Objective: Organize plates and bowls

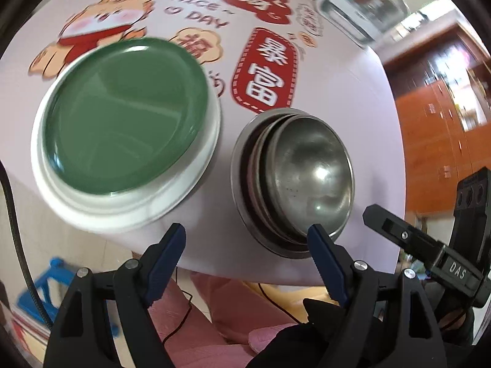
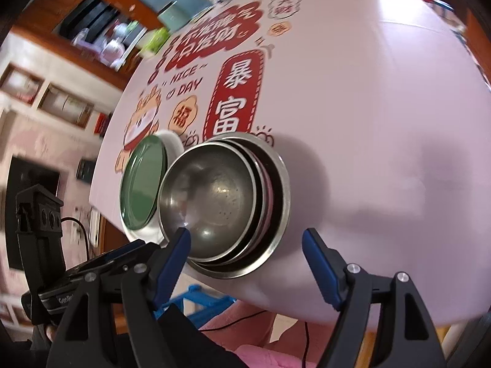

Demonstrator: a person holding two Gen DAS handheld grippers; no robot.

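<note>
A green plate lies stacked on a white plate near the table's front edge. To its right stands a nest of steel bowls. My left gripper is open and empty, hovering just before the gap between the plates and the bowls. In the right wrist view the steel bowls sit straight ahead, with the green plate and the white plate behind them to the left. My right gripper is open and empty, close to the front rim of the bowls.
The table has a pale cloth with red printed signs and a cartoon. A glass container stands at the far right corner. A blue stool and pink-clad legs lie below the table edge. The other gripper shows at right.
</note>
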